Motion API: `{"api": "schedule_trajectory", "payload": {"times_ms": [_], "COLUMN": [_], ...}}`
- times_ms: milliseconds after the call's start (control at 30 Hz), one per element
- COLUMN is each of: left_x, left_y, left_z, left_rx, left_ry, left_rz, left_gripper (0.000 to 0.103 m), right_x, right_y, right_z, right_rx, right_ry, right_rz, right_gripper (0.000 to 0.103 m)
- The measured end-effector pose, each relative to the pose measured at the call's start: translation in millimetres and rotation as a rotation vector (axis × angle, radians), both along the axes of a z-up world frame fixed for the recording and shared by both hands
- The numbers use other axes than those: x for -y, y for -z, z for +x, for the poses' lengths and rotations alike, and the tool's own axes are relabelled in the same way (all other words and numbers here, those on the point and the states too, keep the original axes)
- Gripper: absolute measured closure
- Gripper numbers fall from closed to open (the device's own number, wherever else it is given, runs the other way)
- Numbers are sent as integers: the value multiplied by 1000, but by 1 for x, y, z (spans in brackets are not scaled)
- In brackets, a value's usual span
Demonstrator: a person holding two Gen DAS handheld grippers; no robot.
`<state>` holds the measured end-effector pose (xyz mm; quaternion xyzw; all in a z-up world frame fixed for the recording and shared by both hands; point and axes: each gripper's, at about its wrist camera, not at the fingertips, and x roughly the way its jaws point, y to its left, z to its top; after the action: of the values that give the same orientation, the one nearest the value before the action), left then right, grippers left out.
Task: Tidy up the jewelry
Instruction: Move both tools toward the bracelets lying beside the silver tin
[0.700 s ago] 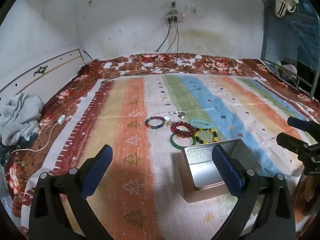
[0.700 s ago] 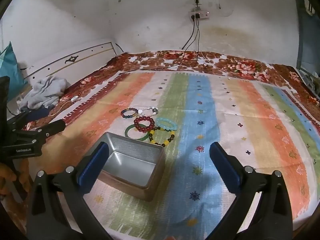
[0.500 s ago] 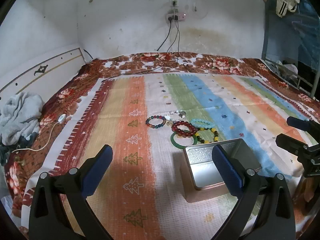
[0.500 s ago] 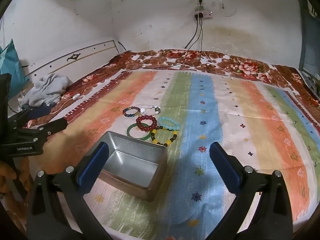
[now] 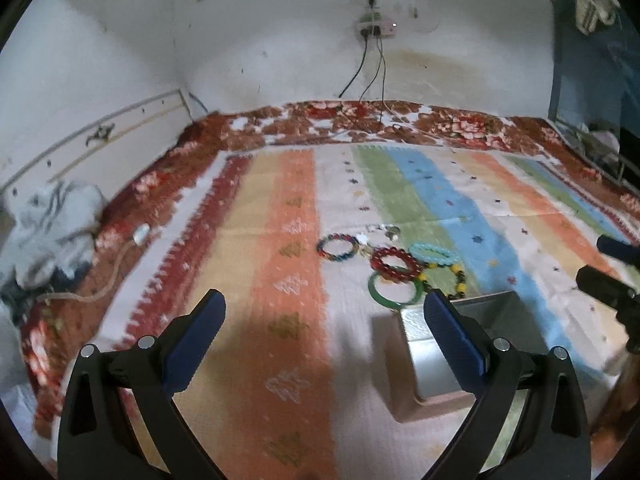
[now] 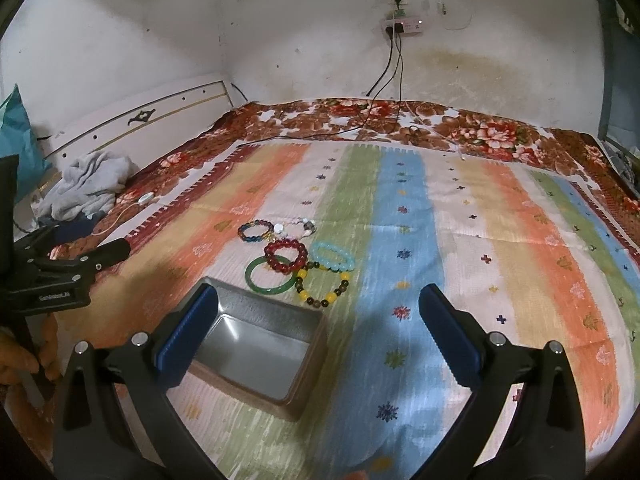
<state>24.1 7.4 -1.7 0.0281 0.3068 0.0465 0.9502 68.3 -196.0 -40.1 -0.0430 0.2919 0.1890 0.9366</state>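
Several bracelets lie together on a striped bedspread: a green bangle [image 6: 269,280], a red bead bracelet [image 6: 285,255], a turquoise one [image 6: 333,256], a yellow-and-dark bead one [image 6: 323,285], a multicolour one [image 6: 256,231] and a white one [image 6: 298,227]. An open, empty metal tin [image 6: 256,344] stands just in front of them; it also shows in the left wrist view [image 5: 460,340]. My left gripper [image 5: 324,336] is open and empty, above the bed left of the tin. My right gripper [image 6: 316,332] is open and empty, over the tin's right side.
A grey cloth heap [image 6: 90,188] and a white cable [image 5: 108,280] lie at the bed's left edge by a white headboard [image 6: 140,120]. Cables hang from a wall socket [image 6: 400,24] onto the far floral blanket. A metal rack [image 5: 600,152] stands at the right.
The left wrist view has swung right and slightly forward; the tin and bracelets sit further right in it. The right gripper has shifted a little closer to the tin.
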Motion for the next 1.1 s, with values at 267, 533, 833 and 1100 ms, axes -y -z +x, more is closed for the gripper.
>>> {"api": "schedule_trajectory", "payload": {"times_ms": [267, 533, 833, 1100], "left_x": [-11, -10, -28, -26], "left_y": [9, 14, 22, 25], "left_z": [38, 79, 114, 135], "left_rx": [-120, -189, -233, -223], "left_ry": [86, 75, 36, 39], "left_rz": [-168, -54, -118, -97], "left_gripper": [6, 6, 6, 6], "right_x": [1, 0, -3, -9], "right_y": [-1, 4, 15, 27], "right_z": [31, 68, 99, 127], "right_rx": [-34, -77, -134, -202], "right_ry": [4, 11, 12, 16], "right_rz": [5, -13, -35, -43], "right_gripper": [4, 4, 4, 4]}}
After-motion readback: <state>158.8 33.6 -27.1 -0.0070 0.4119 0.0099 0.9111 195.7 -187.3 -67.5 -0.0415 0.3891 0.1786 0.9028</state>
